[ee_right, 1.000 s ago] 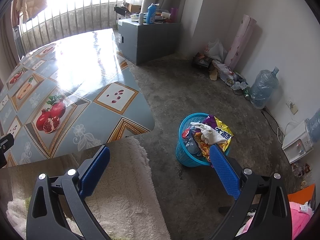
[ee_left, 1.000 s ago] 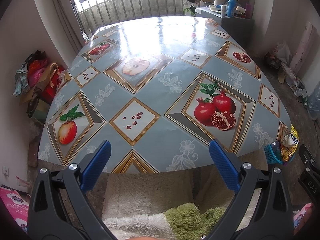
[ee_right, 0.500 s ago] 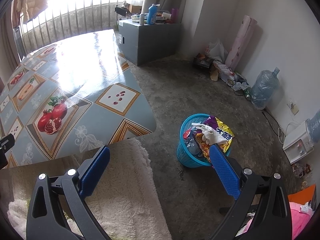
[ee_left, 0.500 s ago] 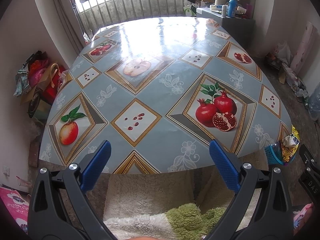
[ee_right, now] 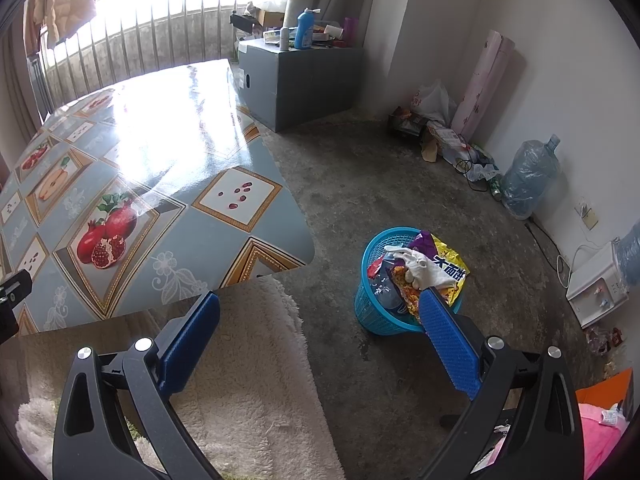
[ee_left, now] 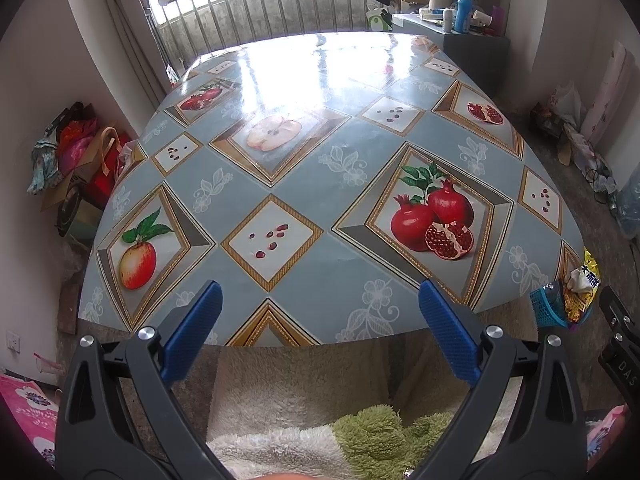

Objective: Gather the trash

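A blue plastic basket point(ee_right: 370, 312) stands on the concrete floor right of the table, filled with trash: a yellow snack bag point(ee_right: 450, 266), a white crumpled tissue point(ee_right: 424, 268) and other wrappers. The basket point(ee_left: 546, 312) also peeks out past the table's right corner in the left wrist view. My right gripper point(ee_right: 320, 312) hangs open above the floor near the basket, nothing between its blue pads. My left gripper point(ee_left: 320, 304) is open too, held just off the near edge of the table point(ee_left: 304, 168), whose fruit-print cloth bears no loose items.
A fluffy beige rug point(ee_right: 248, 380) lies below both grippers. A grey cabinet point(ee_right: 300, 80) with bottles stands at the back. Bags point(ee_left: 72, 160) sit left of the table; a water jug point(ee_right: 528, 176), a white appliance point(ee_right: 596, 284) and clutter line the right wall.
Both views have shifted slightly: the table and the basket sit a little lower in frame. Both grippers stay open and hold nothing.
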The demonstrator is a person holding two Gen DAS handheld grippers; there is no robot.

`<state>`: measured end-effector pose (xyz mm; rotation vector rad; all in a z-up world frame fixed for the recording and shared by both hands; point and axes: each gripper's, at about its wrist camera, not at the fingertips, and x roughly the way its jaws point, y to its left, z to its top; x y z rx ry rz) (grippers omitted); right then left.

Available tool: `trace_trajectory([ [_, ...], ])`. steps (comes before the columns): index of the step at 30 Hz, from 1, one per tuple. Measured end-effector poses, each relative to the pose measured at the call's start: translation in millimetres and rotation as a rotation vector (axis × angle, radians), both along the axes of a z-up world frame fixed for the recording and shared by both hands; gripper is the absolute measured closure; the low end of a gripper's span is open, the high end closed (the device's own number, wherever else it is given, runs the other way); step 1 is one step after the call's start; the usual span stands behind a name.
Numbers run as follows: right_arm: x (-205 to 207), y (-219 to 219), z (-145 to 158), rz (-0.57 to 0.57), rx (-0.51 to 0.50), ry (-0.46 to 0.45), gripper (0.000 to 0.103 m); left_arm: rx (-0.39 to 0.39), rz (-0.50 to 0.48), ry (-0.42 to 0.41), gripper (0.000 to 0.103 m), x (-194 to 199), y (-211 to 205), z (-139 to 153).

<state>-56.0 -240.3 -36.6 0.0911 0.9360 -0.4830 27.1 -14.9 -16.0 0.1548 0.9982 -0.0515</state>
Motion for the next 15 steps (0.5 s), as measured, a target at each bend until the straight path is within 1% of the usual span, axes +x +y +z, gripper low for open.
trace_trajectory([
  [15, -1.8, 1.1, 1.4, -0.015, 0.005, -0.009, 0.006, -0.001, -0.002, 0.003, 0.009, -0.9, 0.9, -1.1],
])
